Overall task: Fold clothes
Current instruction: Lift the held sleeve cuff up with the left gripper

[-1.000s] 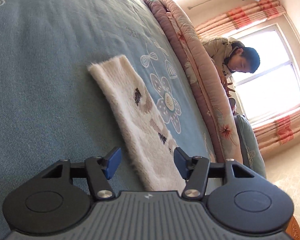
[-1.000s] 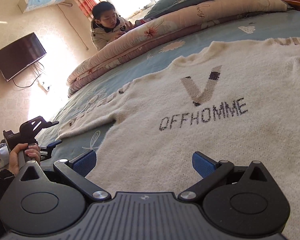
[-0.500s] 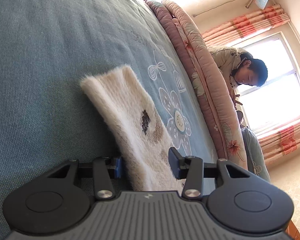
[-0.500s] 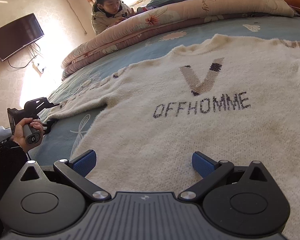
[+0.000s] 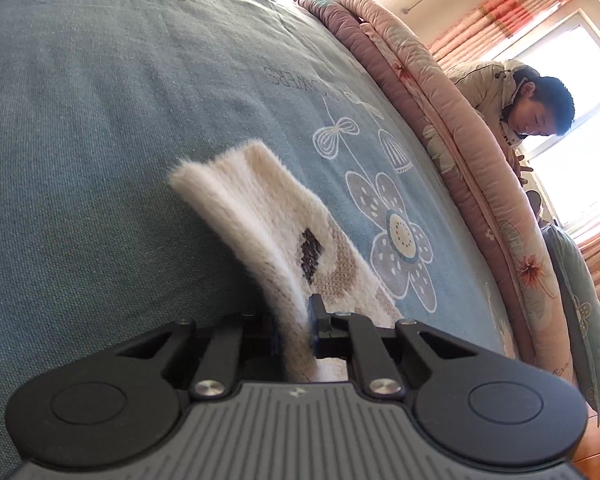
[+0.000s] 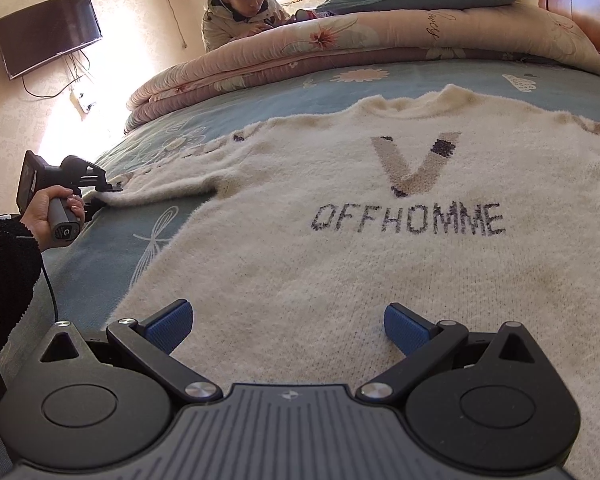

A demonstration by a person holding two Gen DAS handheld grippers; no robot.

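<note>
A cream sweater (image 6: 380, 240) lettered "OFFHOMME" lies flat, front up, on a blue flowered bedsheet (image 5: 100, 140). The left gripper (image 5: 294, 330), held in a hand (image 6: 54, 210) at the sweater's left, is clamped on the sleeve (image 5: 268, 224) near its cuff, whose end stands free of the sheet. The right gripper (image 6: 288, 322) hovers over the hem, its jaws wide apart; whether it touches the knit is unclear. Bare sheet stretches left of the sleeve; beyond the collar, a folded quilt (image 6: 340, 52) bounds the bed, with a person (image 6: 240, 16) leaning on it.
</note>
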